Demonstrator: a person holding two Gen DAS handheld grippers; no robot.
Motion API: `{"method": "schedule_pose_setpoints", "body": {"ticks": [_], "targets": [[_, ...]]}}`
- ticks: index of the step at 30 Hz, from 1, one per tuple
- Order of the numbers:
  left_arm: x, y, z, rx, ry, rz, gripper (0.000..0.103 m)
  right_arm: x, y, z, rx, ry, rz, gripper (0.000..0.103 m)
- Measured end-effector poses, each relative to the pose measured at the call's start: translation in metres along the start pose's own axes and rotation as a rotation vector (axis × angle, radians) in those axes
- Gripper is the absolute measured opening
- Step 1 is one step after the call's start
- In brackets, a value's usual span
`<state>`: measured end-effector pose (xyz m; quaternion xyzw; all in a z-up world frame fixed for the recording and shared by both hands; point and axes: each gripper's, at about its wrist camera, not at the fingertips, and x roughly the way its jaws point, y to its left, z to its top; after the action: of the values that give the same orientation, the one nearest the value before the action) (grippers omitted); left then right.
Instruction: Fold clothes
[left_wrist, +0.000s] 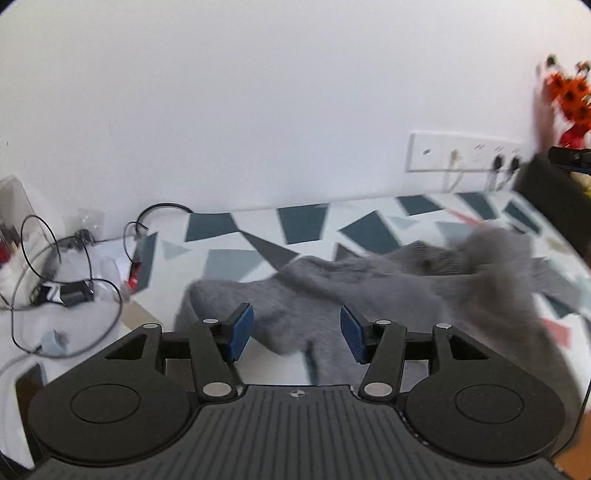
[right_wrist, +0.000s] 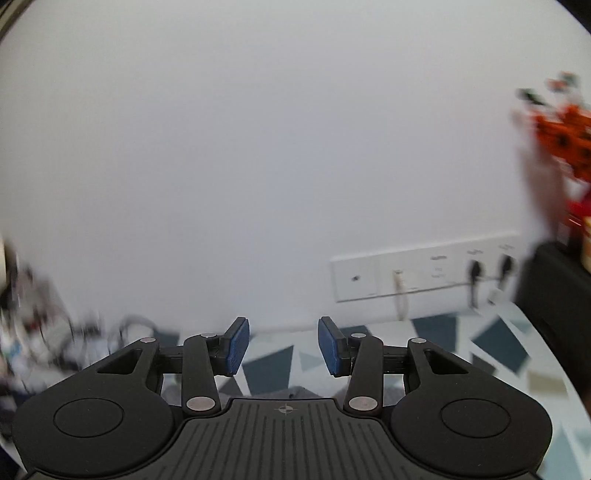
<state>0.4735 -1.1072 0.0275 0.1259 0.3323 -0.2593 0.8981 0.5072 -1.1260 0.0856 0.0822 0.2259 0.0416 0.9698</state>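
Both tools, left (left_wrist: 297, 334) and right (right_wrist: 283, 347), gape empty; the rumpled, blurred grey sweater (left_wrist: 332, 295) could probably bunch under a careless pinch.

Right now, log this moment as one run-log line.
left tool: open, above grey garment | right tool: open, empty, facing wall | garment: rumpled, unfolded on patterned cloth

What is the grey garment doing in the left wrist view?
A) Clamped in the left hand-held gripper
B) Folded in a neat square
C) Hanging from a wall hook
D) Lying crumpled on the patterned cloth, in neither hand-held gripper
D: the grey garment sprawls rumpled over the patterned cloth, and the left hand-held gripper stands open above it, its pads holding nothing.
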Motion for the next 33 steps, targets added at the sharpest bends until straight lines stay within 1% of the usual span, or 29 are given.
{"method": "schedule_pose_setpoints", "body": {"ticks": [1, 3, 5, 7, 8, 10, 13, 15, 17, 18, 20, 22, 24, 26, 27, 28, 30, 33], "targets": [[0.012, 0.001, 0.002, -0.001, 0.021, 0.005, 0.054, 0.023, -0.001, -0.002, -0.038, 0.036, 0.003, 0.039], [0.039, 0.001, 0.007, 0.004, 0.077, 0.016, 0.054, 0.072, -0.001, -0.011, -0.111, 0.135, -0.007, 0.038], [0.067, 0.001, 0.014, 0.039, 0.123, 0.041, 0.054, 0.115, -0.002, -0.027, -0.191, 0.216, 0.007, 0.038], [0.093, -0.002, 0.022, 0.084, 0.150, 0.078, 0.054, 0.153, -0.002, -0.043, -0.270, 0.291, 0.025, 0.038], [0.105, -0.003, 0.026, 0.105, 0.165, 0.092, 0.054, 0.166, -0.001, -0.049, -0.297, 0.313, 0.035, 0.038], [0.130, -0.007, 0.034, 0.141, 0.196, 0.100, 0.054, 0.177, 0.006, -0.058, -0.332, 0.333, 0.056, 0.037], [0.155, -0.012, 0.041, 0.176, 0.221, 0.087, 0.055, 0.195, 0.015, -0.072, -0.384, 0.363, 0.088, 0.037], [0.167, -0.012, 0.044, 0.181, 0.232, 0.054, 0.064, 0.206, 0.021, -0.081, -0.419, 0.382, 0.109, 0.037], [0.175, -0.011, 0.047, 0.193, 0.231, 0.028, 0.067, 0.218, 0.027, -0.090, -0.453, 0.402, 0.130, 0.037], [0.180, -0.010, 0.048, 0.199, 0.234, 0.020, 0.067, 0.223, 0.027, -0.091, -0.454, 0.401, 0.133, 0.035], [0.190, -0.007, 0.050, 0.207, 0.248, 0.020, 0.067, 0.231, 0.019, -0.085, -0.404, 0.379, 0.118, 0.035], [0.198, -0.004, 0.052, 0.220, 0.252, 0.015, 0.067, 0.239, 0.004, -0.074, -0.264, 0.341, 0.080, 0.030], [0.205, -0.001, 0.054, 0.237, 0.245, -0.001, 0.067, 0.243, -0.013, -0.063, -0.118, 0.305, 0.045, 0.031], [0.210, 0.000, 0.058, 0.263, 0.235, -0.035, 0.067, 0.237, -0.028, -0.052, -0.006, 0.293, 0.037, 0.031], [0.212, -0.002, 0.059, 0.287, 0.227, -0.057, 0.069, 0.233, -0.032, -0.049, 0.000, 0.291, 0.039, 0.033], [0.214, -0.004, 0.060, 0.311, 0.219, -0.076, 0.070, 0.226, -0.032, -0.047, -0.039, 0.294, 0.045, 0.034], [0.217, -0.010, 0.060, 0.378, 0.207, -0.108, 0.072, 0.214, -0.023, -0.053, -0.173, 0.318, 0.051, 0.042], [0.223, -0.021, 0.058, 0.462, 0.209, -0.148, 0.072, 0.201, -0.007, -0.068, -0.390, 0.364, 0.058, 0.043]]}}
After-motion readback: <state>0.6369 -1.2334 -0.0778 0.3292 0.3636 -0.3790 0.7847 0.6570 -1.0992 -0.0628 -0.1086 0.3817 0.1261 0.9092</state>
